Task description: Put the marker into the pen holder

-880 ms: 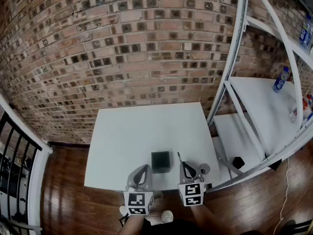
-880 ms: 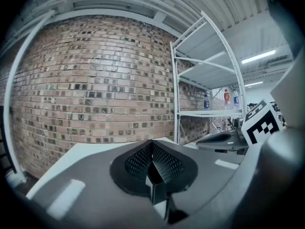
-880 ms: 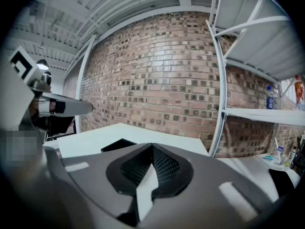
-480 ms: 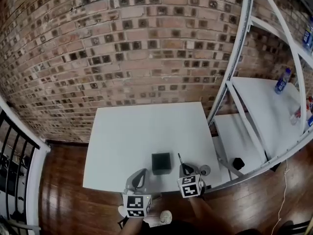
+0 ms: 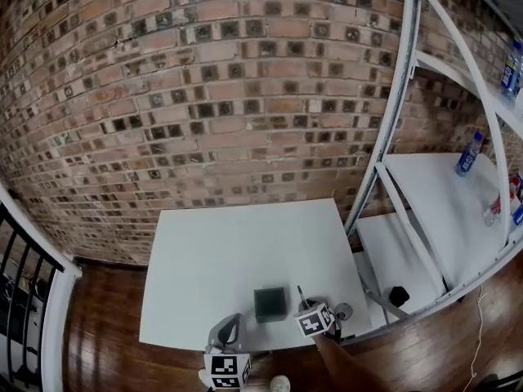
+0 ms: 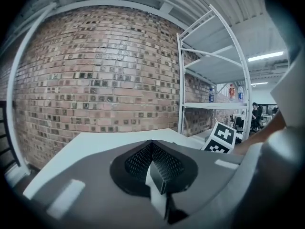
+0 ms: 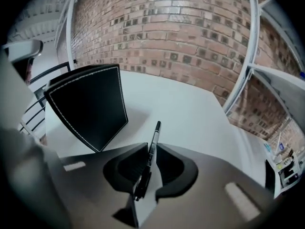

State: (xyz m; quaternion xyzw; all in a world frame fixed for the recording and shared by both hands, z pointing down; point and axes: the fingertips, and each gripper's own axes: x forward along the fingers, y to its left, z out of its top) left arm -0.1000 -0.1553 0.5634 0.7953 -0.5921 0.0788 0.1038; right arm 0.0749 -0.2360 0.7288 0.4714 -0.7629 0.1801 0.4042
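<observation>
**Marker clamped in the right gripper, beside the holder**

The left gripper (image 5: 227, 335) hangs at the front edge of the white desk (image 5: 237, 243), left of the pen holder. In the left gripper view its jaws are pressed together with nothing between them (image 6: 155, 165), and they face the brick wall (image 6: 95, 75) across the desk.

The pen holder (image 5: 270, 304) stands on the desk close to the front edge, about midway along it. It is a black, square-sided box. In the right gripper view (image 7: 90, 109) a line of pale stitching runs along its edges.

Just right of the holder, the right gripper (image 5: 307, 309) is near the front edge and its jaws are closed on the marker (image 5: 300, 293). In the right gripper view the marker (image 7: 153, 140) is slim, with a black tip at the far end, a pale middle stretch and a black lower part. It runs straight out between the two jaws (image 7: 148, 150), and its tip reaches past them over the bare desk. It is not touching the holder, which stands to its left.

Beyond the right edge of the desk stands a white shelf rack (image 5: 394, 129) with a bottle (image 5: 468, 153) on it.
</observation>
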